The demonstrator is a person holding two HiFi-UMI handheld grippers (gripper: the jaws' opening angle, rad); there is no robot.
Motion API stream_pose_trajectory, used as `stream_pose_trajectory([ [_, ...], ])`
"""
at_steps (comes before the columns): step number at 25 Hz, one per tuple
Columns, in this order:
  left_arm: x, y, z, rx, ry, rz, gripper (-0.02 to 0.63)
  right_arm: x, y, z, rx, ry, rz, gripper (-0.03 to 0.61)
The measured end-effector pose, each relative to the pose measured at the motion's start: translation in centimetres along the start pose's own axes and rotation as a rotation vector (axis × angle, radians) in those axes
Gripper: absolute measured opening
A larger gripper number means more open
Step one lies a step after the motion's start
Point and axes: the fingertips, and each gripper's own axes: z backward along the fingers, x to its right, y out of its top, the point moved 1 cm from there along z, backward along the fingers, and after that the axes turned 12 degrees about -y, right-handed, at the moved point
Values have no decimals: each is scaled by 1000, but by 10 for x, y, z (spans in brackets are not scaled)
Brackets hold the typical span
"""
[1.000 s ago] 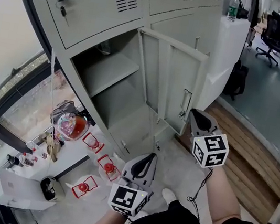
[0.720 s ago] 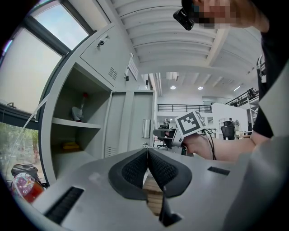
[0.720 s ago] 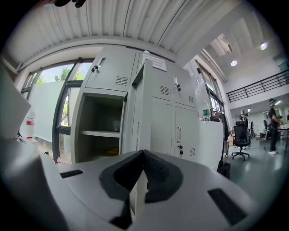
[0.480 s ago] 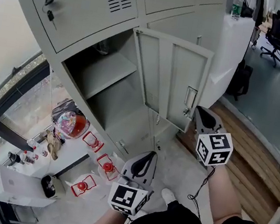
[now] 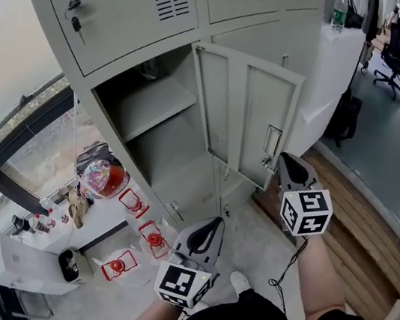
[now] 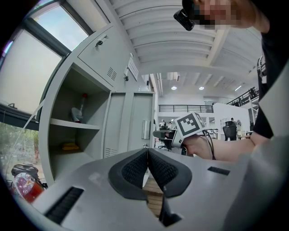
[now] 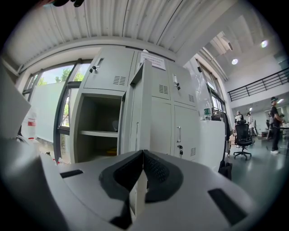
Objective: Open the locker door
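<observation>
- The door (image 5: 256, 119) stood open at 11 o'clock from the right gripper (image 5: 283, 160).
- Both it and the left gripper (image 5: 210, 224) had jaws pressed together, empty.
- With nothing holding the door, a bump could swing it shut.

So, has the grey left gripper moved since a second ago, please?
No: the grey left gripper keeps its place beside the red frames on the floor.
</observation>
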Motion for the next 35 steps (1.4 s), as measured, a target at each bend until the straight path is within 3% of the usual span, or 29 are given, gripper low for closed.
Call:
stream_pose_trajectory([
  [10, -4, 3, 33, 11, 41, 1, 17, -16, 8, 23, 26, -10, -44, 57],
  [27, -12, -3, 127, 22, 102, 6, 17, -182, -5, 107, -24, 281, -24, 54],
  [35, -16, -15, 150, 12, 141, 29, 17, -219, -20, 129, -56, 365, -32, 54],
])
